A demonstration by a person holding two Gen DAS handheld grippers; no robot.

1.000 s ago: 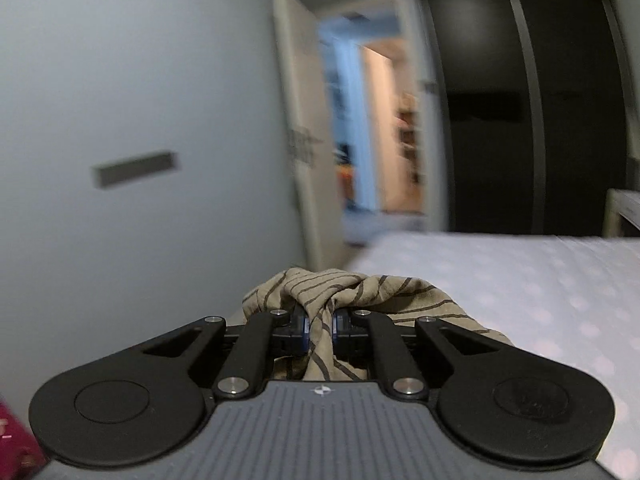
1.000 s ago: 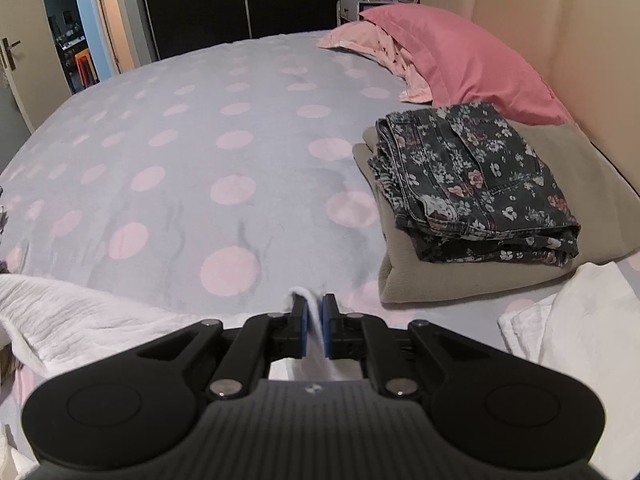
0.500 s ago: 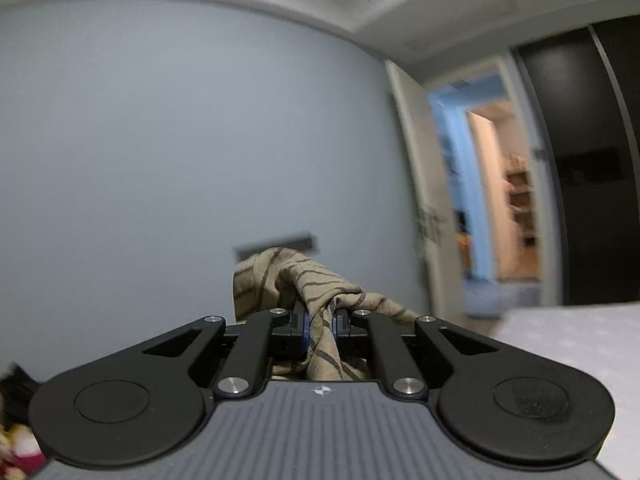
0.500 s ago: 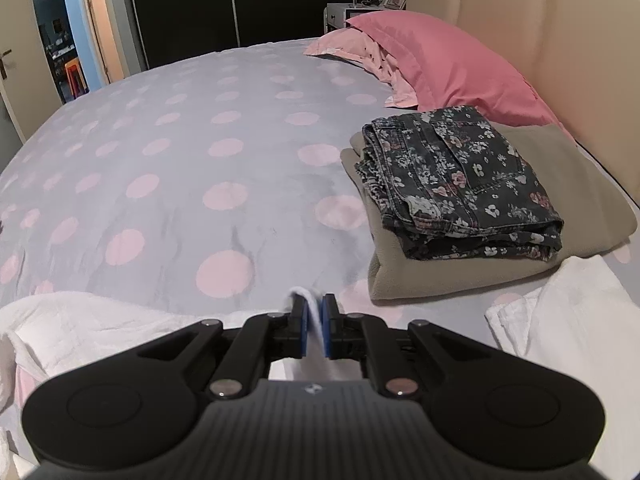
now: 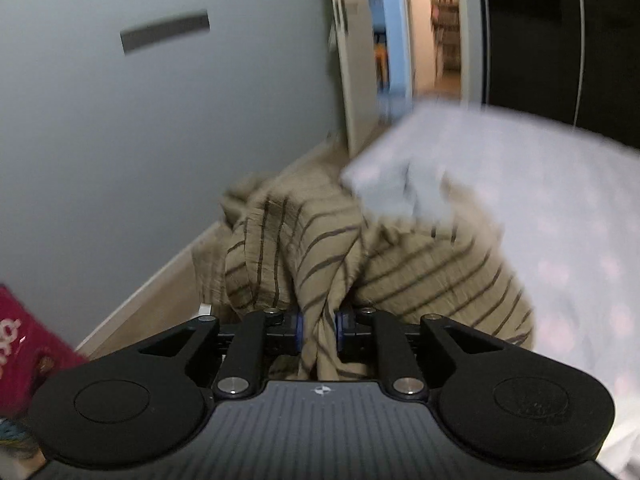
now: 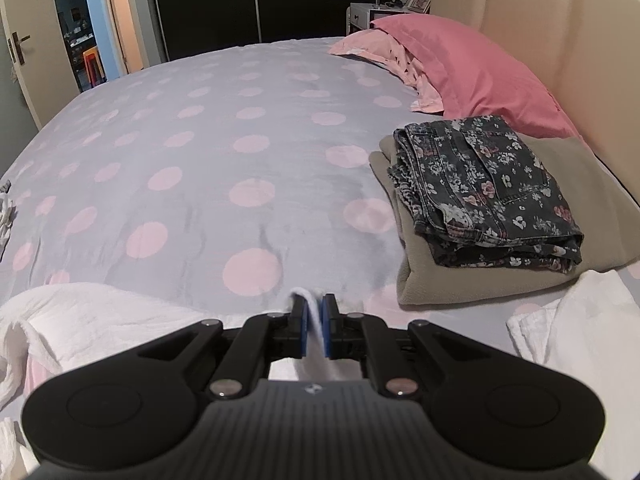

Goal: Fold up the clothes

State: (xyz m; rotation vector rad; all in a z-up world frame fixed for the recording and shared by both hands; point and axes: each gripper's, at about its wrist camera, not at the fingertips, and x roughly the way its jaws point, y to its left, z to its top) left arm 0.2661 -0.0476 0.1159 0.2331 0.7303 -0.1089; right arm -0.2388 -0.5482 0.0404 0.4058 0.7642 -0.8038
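Two folded pieces — dark floral denim (image 6: pixel 486 190) on olive fleece (image 6: pixel 560 256) — sit stacked beside the pink pillow (image 6: pixel 460 64), while the left gripper (image 5: pixel 319 330) pinches a bunched tan striped garment (image 5: pixel 320 248) and the right gripper (image 6: pixel 315 322) pinches crumpled white cloth (image 6: pixel 100 320) — both seemingly left to fold.

No readable text, number or brand was found in either view. On the left wrist view, a magenta box (image 5: pixel 24 340) sat at the frame edge, well left of the fingers; it carried part of a white rounded lettering, cut off by the edge and too blurred to read. A small white round mark (image 5: pixel 323 390) stood on the gripper body just behind the fingers, a symbol only, no letters; the same kind of mark (image 6: pixel 312 388) showed on the right wrist view. Nothing else bore writing.
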